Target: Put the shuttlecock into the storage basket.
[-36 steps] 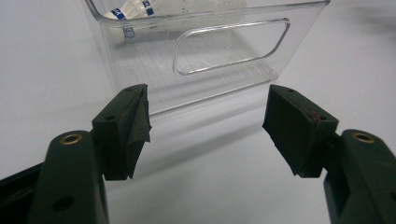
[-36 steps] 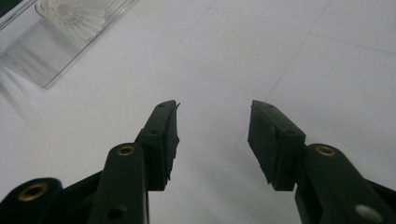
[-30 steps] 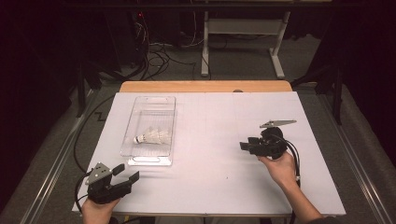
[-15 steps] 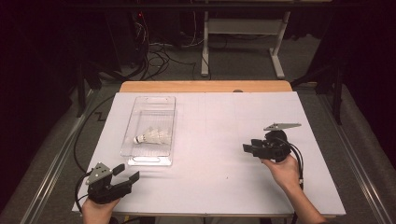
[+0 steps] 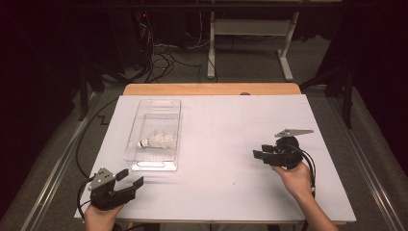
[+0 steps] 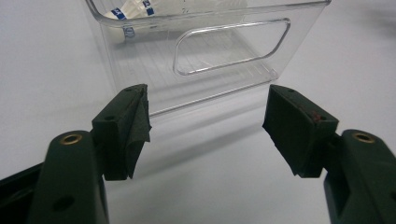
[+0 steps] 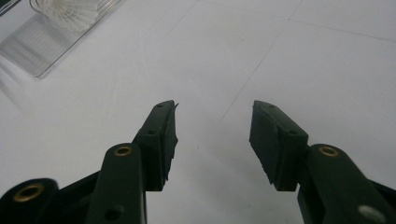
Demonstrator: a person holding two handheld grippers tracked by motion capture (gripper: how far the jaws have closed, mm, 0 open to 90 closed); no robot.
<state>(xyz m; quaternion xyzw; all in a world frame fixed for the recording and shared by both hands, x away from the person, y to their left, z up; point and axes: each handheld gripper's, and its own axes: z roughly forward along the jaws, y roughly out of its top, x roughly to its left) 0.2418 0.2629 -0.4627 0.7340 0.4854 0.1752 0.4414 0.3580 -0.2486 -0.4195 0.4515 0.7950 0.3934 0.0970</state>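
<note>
From above, our right claw point(image 5: 260, 155) has drifted slightly rightward, spread and empty; the shuttlecock point(image 5: 156, 141) lies in the clear bin point(image 5: 139, 126), left of centre. Left gripper view: our left claw point(image 6: 205, 128) gapes before the bin. Right gripper view: bin upper left, so we judge the reach unstarted.

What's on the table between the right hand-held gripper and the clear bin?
Nothing: the high view shows bare white tabletop between the right hand-held gripper and the clear bin.

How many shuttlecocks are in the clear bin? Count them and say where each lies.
1. A single white shuttlecock lies on its side mid-bin in the clear plastic bin, cork end pointing left in the high view. None looks hidden.
</note>
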